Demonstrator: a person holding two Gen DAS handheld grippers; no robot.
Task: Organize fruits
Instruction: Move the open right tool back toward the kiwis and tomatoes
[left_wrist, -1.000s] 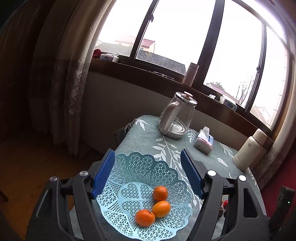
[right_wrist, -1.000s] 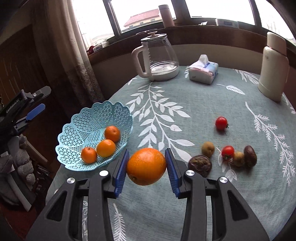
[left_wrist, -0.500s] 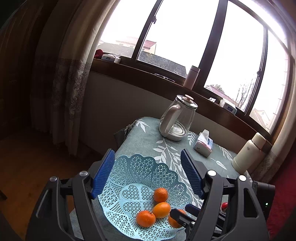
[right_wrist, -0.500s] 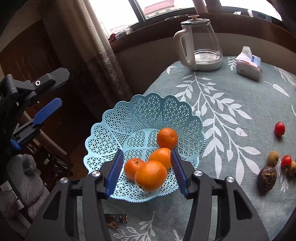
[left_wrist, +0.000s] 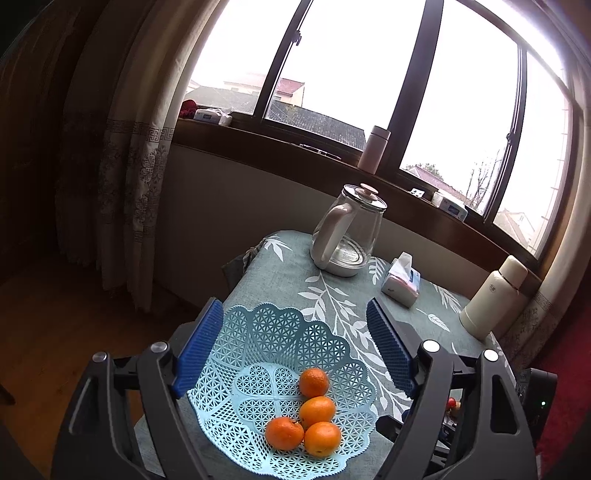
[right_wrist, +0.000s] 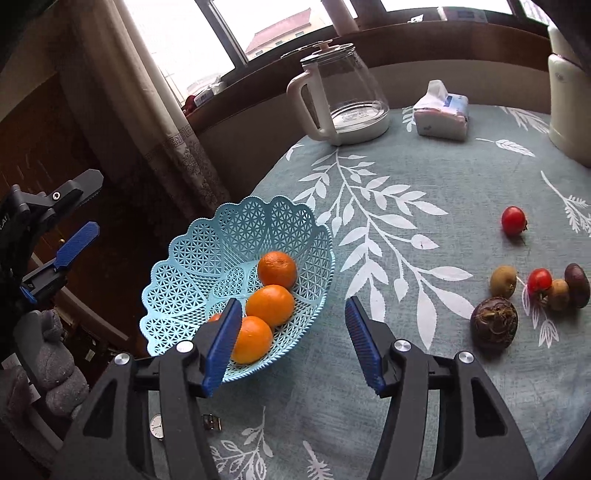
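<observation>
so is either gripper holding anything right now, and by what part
Nothing is held. The right gripper is open beside the blue basket, and the left gripper is open and empty above it.

Both views (close, downward) on basket (left_wrist: 266, 332)

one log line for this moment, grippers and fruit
right hand-held gripper: open, empty | left hand-held gripper: open, empty | light blue lattice plastic basket: four oranges inside | small loose fruits: on tablecloth
</observation>
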